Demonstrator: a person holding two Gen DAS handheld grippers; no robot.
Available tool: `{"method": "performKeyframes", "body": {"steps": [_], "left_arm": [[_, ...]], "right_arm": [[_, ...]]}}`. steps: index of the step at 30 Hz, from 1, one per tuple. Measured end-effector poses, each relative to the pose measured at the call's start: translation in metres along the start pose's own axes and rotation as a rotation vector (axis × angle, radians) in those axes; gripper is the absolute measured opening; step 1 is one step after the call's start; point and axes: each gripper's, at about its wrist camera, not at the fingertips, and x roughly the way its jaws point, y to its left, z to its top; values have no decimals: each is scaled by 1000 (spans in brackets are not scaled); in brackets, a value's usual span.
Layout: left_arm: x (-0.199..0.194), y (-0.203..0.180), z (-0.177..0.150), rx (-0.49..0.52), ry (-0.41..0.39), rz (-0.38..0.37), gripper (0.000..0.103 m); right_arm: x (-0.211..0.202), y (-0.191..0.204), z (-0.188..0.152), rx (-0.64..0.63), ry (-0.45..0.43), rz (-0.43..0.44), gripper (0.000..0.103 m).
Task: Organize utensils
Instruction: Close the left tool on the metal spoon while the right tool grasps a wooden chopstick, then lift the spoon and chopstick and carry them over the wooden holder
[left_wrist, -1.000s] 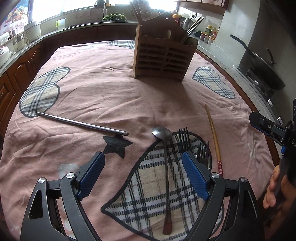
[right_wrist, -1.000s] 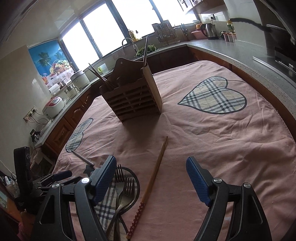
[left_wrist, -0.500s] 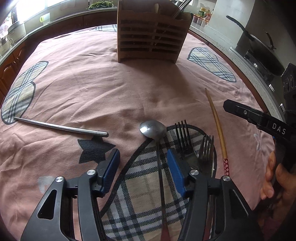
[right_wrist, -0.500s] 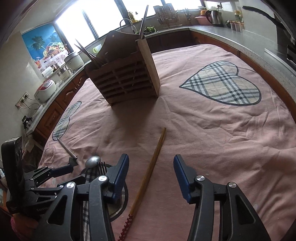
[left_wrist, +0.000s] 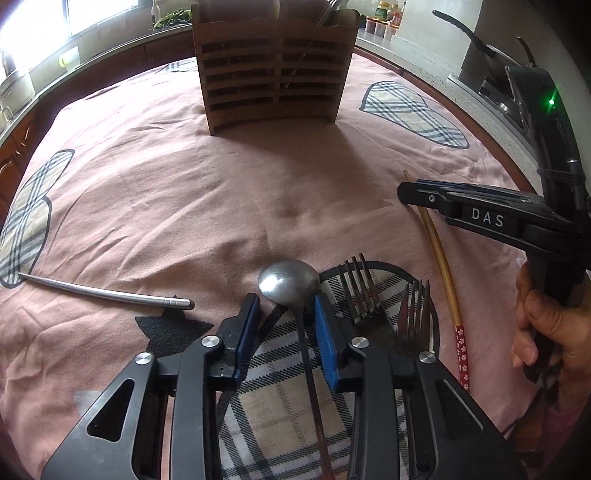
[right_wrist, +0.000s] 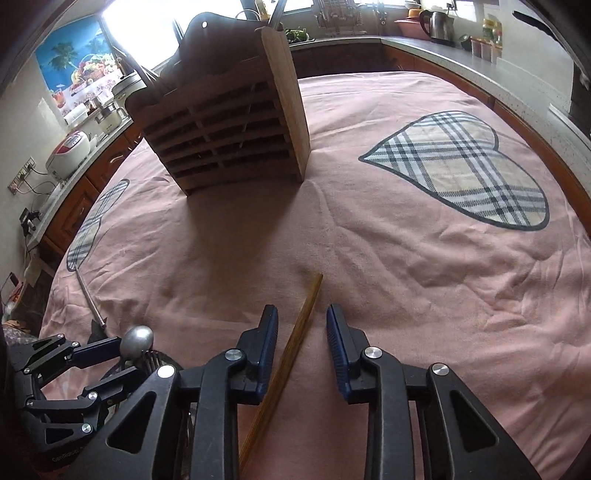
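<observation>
A metal spoon (left_wrist: 289, 282) lies on the pink tablecloth, its thin handle running between the blue pads of my left gripper (left_wrist: 286, 312). The jaws stand narrowly apart and do not touch the handle. Two forks (left_wrist: 360, 297) lie just right of it. A wooden chopstick (right_wrist: 295, 339) lies between the pads of my right gripper (right_wrist: 302, 325), which is also partly closed and not touching it. The chopstick also shows in the left wrist view (left_wrist: 441, 266). A metal chopstick (left_wrist: 107, 293) lies to the left. The wooden utensil holder (left_wrist: 275, 70) stands at the back.
The pink tablecloth (right_wrist: 406, 266) with plaid hearts covers a round table. Kitchen counters with a kettle (right_wrist: 437, 22) and rice cookers (right_wrist: 70, 147) ring the table. A wok (left_wrist: 491, 55) sits on the stove to the right.
Both grippers have moved down and forward and narrowed. The left one now straddles the spoon handle and the right one straddles the wooden chopstick.
</observation>
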Motion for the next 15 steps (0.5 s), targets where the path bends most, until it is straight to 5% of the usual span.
{"method": "performKeyframes", "body": {"steps": [3,15], "left_arm": [[0,7,1,-21,-2,-15,5],[-31,26,-1,-117,-69,-91,4]], "right_arm": [[2,-2,3,0,-5,-3,10],[-45,-4,7,56,-97,104,5]]}}
